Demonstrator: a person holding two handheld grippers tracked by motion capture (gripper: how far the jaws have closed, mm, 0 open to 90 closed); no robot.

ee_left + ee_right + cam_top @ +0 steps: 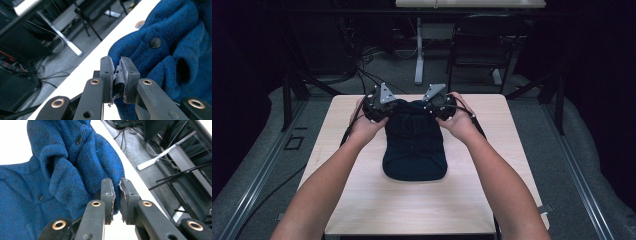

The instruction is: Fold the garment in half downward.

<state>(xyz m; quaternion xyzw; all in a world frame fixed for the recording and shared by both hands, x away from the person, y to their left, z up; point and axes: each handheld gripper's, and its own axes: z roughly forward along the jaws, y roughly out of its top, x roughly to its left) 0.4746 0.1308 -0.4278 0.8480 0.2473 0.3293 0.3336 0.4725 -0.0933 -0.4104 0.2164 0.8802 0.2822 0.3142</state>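
Blue knit, a buttoned sweater (414,137) lying mid-table (362,200), is being pinched at its far corners by the closed left gripper (116,75) and right gripper (117,195), so gripping is judged done while folding or lifting is being left.

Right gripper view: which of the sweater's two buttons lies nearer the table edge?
The upper button, in the crease between folds; the lower button sits farther left.

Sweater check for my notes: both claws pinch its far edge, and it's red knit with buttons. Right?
Not red. The left gripper view shows the sweater is blue knit with dark buttons. Both claws, left and right, do pinch its far edge.
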